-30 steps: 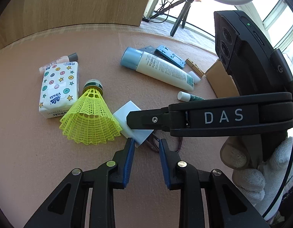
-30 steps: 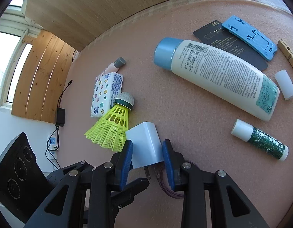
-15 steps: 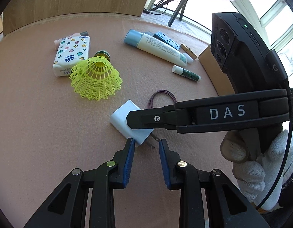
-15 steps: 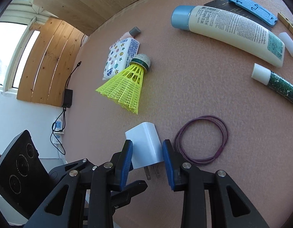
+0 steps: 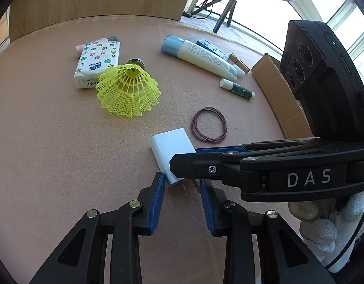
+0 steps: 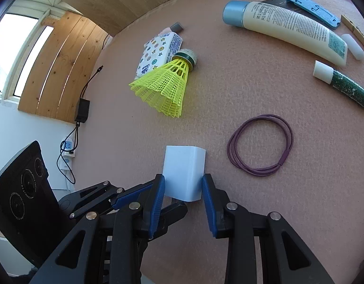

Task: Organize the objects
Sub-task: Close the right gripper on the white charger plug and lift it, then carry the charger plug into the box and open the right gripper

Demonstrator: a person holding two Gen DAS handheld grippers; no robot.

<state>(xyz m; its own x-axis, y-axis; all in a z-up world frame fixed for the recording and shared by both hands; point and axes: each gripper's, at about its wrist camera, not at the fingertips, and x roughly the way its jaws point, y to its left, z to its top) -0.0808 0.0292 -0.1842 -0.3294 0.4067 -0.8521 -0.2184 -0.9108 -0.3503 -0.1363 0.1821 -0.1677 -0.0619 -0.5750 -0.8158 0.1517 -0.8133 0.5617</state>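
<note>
Now the right gripper (image 6: 183,185) is holding the white charger (image 6: 184,172) between its two blue pads, clamped on the two flat side walls near the plug end. The charger is sitting just in front of this gripper's fingertips, low over the pink felt table (image 6: 253,90). The left gripper (image 5: 182,190) is waiting directly behind the charger's prongs, and its jaws are opening; the prongs are lying in the gap, but the pads are not pressing on them.

I judge the charger as a light, stiff plastic block. It will not bend or crush, but its smooth shell is probably slippery, so the pads should be staying on the broad flat faces and not on the rounded corners. The thin metal prongs are the weak part, and it is better not to squeeze them.

Beyond the right gripper, to its right, the purple hair tie (image 6: 260,144) is lying apart from the charger; it is soft and floppy. Farther ahead the yellow shuttlecock (image 6: 165,87) is leaning against the tissue pack (image 6: 158,52).
</note>
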